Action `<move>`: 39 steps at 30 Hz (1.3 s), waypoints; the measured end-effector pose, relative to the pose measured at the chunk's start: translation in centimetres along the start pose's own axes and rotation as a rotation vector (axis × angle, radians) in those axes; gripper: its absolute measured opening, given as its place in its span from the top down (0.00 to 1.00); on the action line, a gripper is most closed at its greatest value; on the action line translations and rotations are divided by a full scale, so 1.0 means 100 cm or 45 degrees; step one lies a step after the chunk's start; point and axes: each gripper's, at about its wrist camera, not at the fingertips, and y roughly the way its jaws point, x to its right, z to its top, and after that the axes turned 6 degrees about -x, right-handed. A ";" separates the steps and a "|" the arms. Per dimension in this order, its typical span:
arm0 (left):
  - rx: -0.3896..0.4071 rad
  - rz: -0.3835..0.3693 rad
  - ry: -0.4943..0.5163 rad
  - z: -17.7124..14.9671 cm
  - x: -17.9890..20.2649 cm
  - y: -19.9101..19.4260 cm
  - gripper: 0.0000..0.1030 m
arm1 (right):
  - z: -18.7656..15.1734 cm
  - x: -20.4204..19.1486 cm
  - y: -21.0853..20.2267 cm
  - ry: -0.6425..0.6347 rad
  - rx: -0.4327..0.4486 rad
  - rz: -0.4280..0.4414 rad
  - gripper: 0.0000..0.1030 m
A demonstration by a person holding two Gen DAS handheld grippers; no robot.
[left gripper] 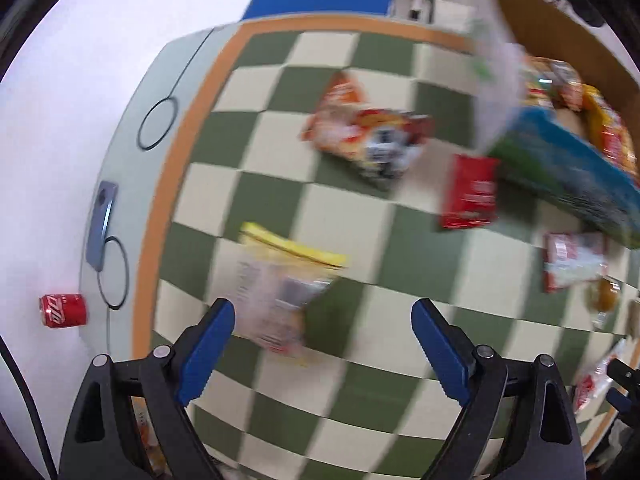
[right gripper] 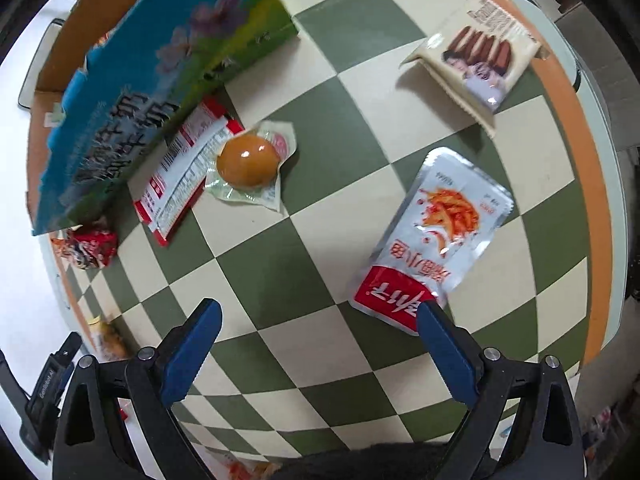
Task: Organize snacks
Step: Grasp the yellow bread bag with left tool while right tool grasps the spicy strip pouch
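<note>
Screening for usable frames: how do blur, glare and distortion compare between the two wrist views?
Left wrist: heavy motion blur smears the yellow-topped packet and box; left claw sharp. Right wrist: mostly crisp, glare spot on the sealed egg. Both: fisheye bends the checkered cloth.

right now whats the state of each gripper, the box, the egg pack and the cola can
left gripper: open, empty
right gripper: open, empty
cardboard box: open, snacks inside
egg pack: sealed, lying flat
silver fish pouch: lying flat
cola can: on its side
</note>
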 end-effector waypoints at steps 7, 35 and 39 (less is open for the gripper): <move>-0.179 0.017 0.073 0.013 -0.031 0.056 0.12 | 0.001 -0.049 0.022 -0.050 -0.046 0.010 0.03; -0.327 -0.294 0.303 -0.064 0.137 0.054 0.57 | 0.035 0.084 0.027 0.337 -0.052 -0.006 0.10; -0.336 -0.263 0.319 -0.061 0.149 0.056 0.56 | 0.034 0.055 0.031 0.149 0.032 -0.236 0.37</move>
